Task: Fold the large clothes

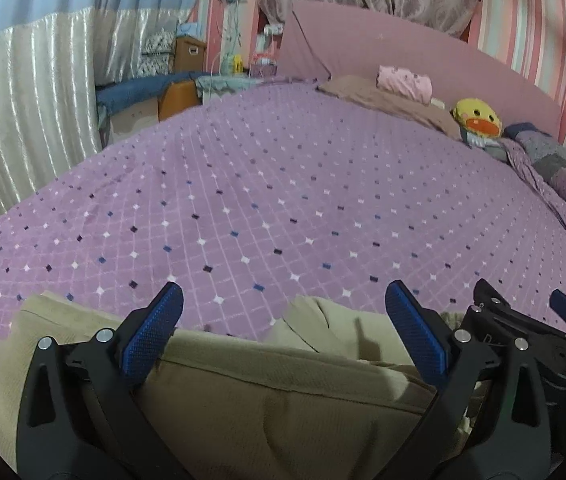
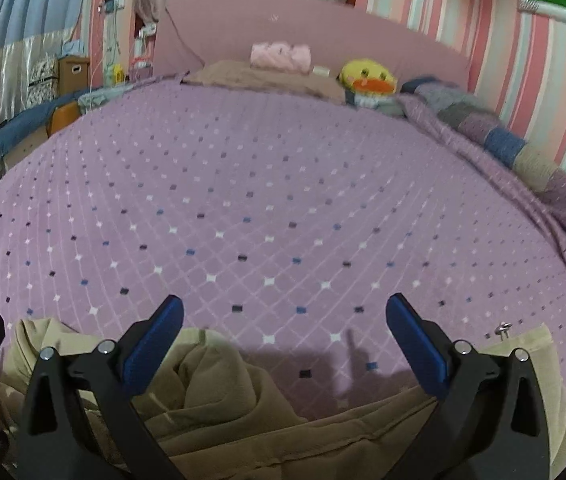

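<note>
Beige garment (image 1: 267, 396) lengthwise L–R on bedspread (image 1: 267, 200), both grippers (image 1: 283, 312) (image 2: 283, 320) apart.

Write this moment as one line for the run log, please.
left gripper: open, empty | right gripper: open, empty | beige garment: crumpled at near edge of purple bedspread | fold: not started

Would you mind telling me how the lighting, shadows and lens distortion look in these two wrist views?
Left wrist: dim, purplish light, bedspread bulging from fisheye, dark vignette at the corners. Right wrist: slightly softer, the duck plush a bit blurred, and finger shadows falling on the bedspread between the open right gripper.
</note>
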Available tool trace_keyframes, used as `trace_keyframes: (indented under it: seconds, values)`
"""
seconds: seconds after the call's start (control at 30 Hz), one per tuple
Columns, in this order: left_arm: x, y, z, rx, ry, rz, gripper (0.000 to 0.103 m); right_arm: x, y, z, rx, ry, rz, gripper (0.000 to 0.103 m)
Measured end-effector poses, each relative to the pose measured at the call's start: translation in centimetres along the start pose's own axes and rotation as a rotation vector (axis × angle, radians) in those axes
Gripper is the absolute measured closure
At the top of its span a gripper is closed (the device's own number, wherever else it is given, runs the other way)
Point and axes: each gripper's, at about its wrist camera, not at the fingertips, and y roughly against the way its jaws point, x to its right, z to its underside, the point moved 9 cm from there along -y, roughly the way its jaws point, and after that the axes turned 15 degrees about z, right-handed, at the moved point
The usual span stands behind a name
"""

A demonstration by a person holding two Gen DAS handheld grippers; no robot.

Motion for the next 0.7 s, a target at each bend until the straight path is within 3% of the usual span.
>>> trace_keyframes:
  seconds: [0.1,0.17,0.23,0.27,0.4,0.5,0.57,0.7]
  values:
    - [0.0,0.4,0.2,-0.051,0.010,0.023,0.003,-0.4,-0.5,1.0,-0.111,0.045,-0.064,0.002]
    - [0.8,2.8,0.1,-0.082,-0.040,0.029,0.003,0.5,1.4,1.3,-0.148,0.082,-0.115,0.002]
    - [2.2,6.4,-0.6,-0.035,-0.160,0.008,0.003,2.4,4.9,0.5,-0.077,0.102,-0.137,0.002]
    - [2.9,9.5,-1.3,0.039,-0.258,-0.019,0.003,4.0,6.9,-0.1,-0.006,0.123,-0.110,0.002]
    - [2.1,14.2,-2.1,0.137,-0.332,-0.042,0.003,8.0,11.2,-0.2,0.168,0.178,-0.036,0.002]
    - [-0.4,12.9,-2.3,0.110,-0.252,-0.031,0.003,10.1,11.3,-0.3,0.244,0.162,0.024,0.002]
    - [-1.7,11.4,-1.9,0.090,-0.217,-0.045,0.003,10.1,9.5,0.3,0.195,0.143,-0.018,0.002]
    - [-2.3,8.8,-0.5,0.043,-0.254,-0.046,0.003,9.4,5.4,1.7,0.122,0.169,-0.044,0.002]
